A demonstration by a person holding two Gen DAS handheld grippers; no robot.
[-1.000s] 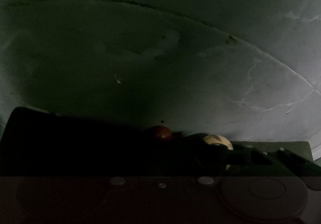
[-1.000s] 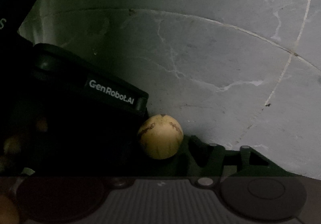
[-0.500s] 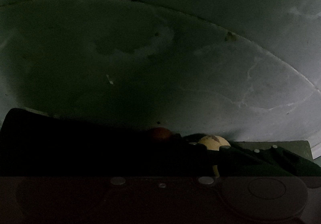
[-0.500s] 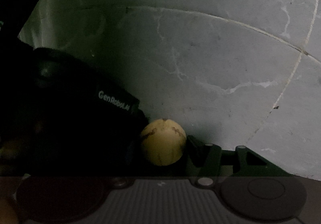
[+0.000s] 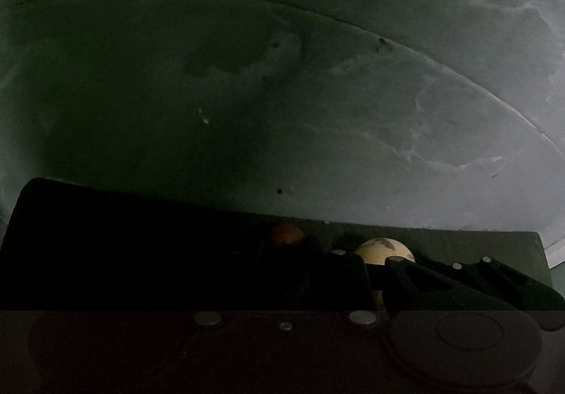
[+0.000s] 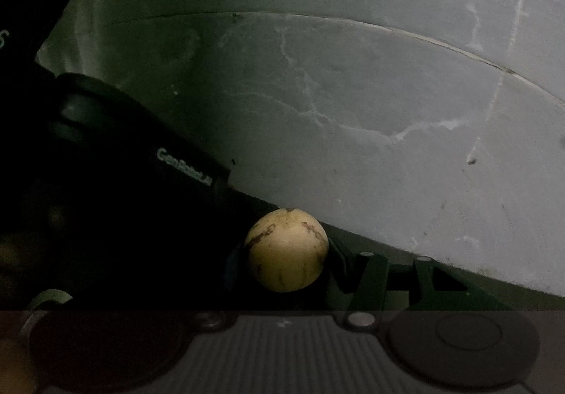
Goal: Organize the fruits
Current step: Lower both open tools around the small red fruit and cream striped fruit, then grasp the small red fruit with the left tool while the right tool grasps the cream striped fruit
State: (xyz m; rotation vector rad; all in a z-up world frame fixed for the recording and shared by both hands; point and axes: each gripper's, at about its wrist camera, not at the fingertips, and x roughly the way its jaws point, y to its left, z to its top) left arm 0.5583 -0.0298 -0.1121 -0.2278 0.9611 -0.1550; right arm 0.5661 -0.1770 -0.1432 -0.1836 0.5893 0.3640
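Compared with a second ago, the right gripper (image 6: 287, 252) has rolled its catch: the pale yellow round fruit (image 6: 286, 250) now shows more brown streaks across its top and sits fuller and nearer the middle of the right wrist view. It is pinched between the dark left finger, largely lost in shadow, and the right finger (image 6: 356, 274), touching both, so the jaws are closed onto it at about the fruit's width. In the left wrist view the same fruit (image 5: 383, 250) now rises clearer above the black linkage than before, and a reddish-orange fruit (image 5: 286, 235) sits just beside it to the left, dim in shadow. The left gripper (image 5: 317, 274) is too dark to tell how far its jaws stand apart or whether they hold anything. Its black body (image 6: 134, 160) crowds the left of the right wrist view, close against the yellow fruit. Ahead lies grey stone floor (image 6: 388, 111) with a curved seam, open to the right and forward.
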